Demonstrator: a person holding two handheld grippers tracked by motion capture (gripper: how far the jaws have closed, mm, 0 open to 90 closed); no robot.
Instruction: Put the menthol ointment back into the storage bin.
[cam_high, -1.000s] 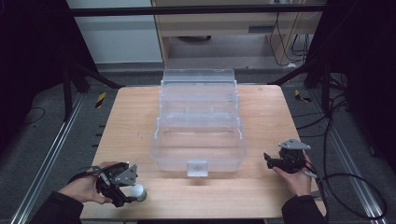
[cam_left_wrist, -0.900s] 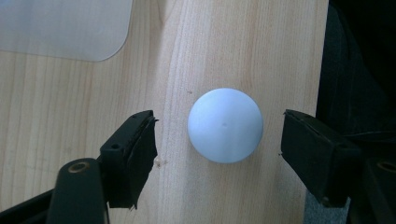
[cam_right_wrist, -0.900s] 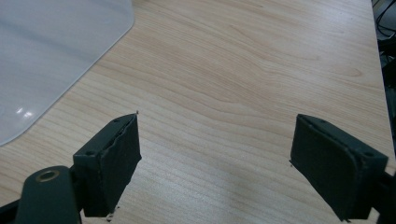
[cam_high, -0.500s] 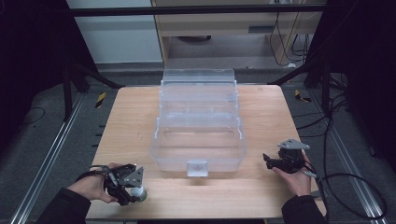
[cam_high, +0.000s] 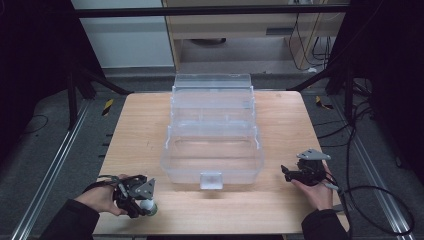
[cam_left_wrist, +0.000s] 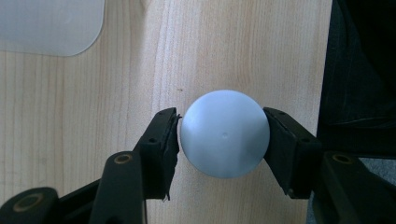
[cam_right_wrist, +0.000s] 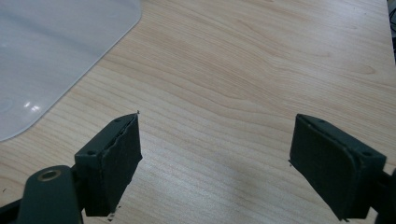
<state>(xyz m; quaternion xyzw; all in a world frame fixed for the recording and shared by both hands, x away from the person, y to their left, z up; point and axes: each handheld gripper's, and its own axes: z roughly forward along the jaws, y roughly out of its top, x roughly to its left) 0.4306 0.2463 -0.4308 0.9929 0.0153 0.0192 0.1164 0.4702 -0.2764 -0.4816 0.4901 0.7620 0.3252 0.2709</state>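
Observation:
A pale blue-white ball rests on the wooden table close to its front left edge. My left gripper is shut on the ball, one black pad on each side. My right gripper hovers low over bare wood at the front right, jaws wide open with nothing between them. A clear plastic box with stepped tiers stands open in the middle of the table. One corner of it appears in the left gripper view and in the right gripper view.
The table's front edge lies just beside the ball, with dark floor beyond it. Cables trail off the right side. Metal rails run along both sides of the table. Bare wood flanks the box left and right.
The left gripper and the ball have shifted only slightly near the front edge. The right gripper has stayed where it was, still open.

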